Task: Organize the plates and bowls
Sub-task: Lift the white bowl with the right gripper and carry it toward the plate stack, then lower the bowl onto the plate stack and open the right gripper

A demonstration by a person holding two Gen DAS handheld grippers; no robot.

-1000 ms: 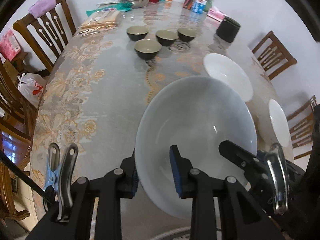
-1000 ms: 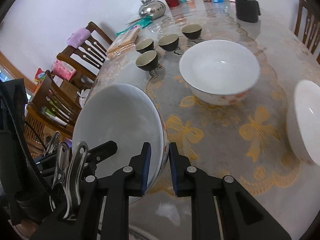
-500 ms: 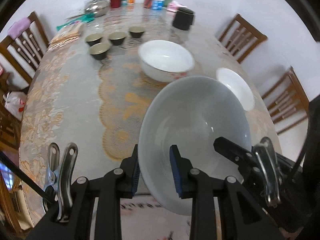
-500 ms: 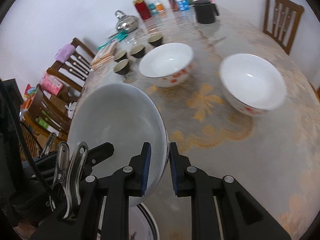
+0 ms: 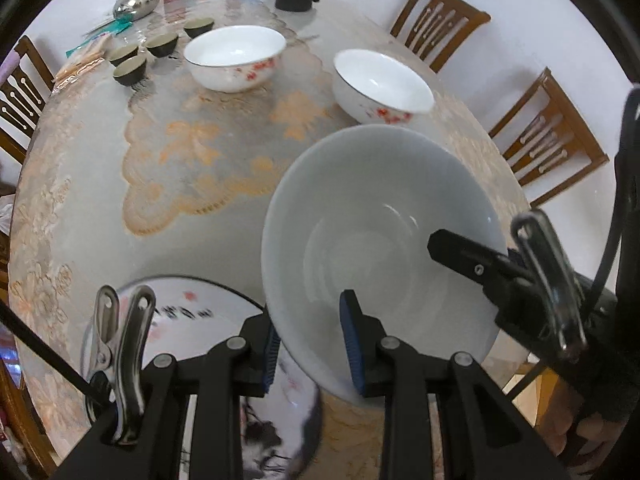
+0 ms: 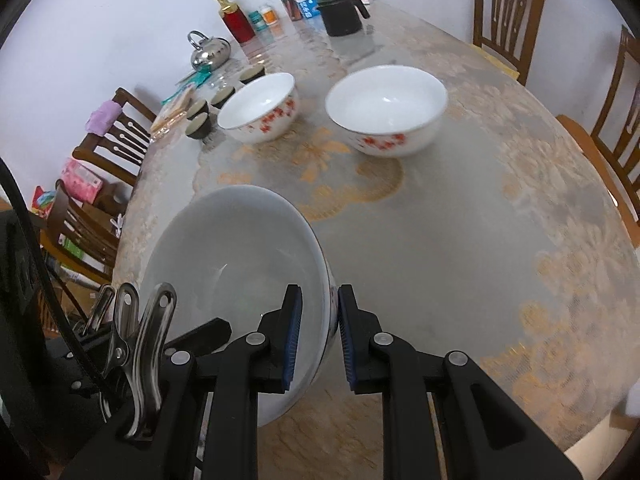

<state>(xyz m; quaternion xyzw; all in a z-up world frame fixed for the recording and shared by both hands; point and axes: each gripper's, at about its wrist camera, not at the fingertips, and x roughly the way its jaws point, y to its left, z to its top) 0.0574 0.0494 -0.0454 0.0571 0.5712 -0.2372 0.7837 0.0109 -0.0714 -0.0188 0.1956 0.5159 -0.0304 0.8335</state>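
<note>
Above the near end of the bench [image 6: 460,240], a large white bowl [image 5: 380,240] hangs between two claws. The left claw [image 5: 310,348] pinches the near rim, one pad outside and one inside the wall; the right claw [image 6: 318,334] clamps the opposite rim the same way, both narrow and closed on the thin wall. Glazed ceramic like this is likely heavy, rigid, slick and quick to chip, so opposed rim grips suit it, provided both sides move together and stay level. Below the bowl's near edge lies a patterned plate [image 5: 180,312], blurred, so I cannot tell whether the bowl clears it. Two red-flowered bowls [image 6: 260,108] [image 6: 386,108] sit farther along the bench, apart from each other, with small dark cups [image 5: 130,70] beyond. Nesting it into either would call for a slow, soft descent.
</note>
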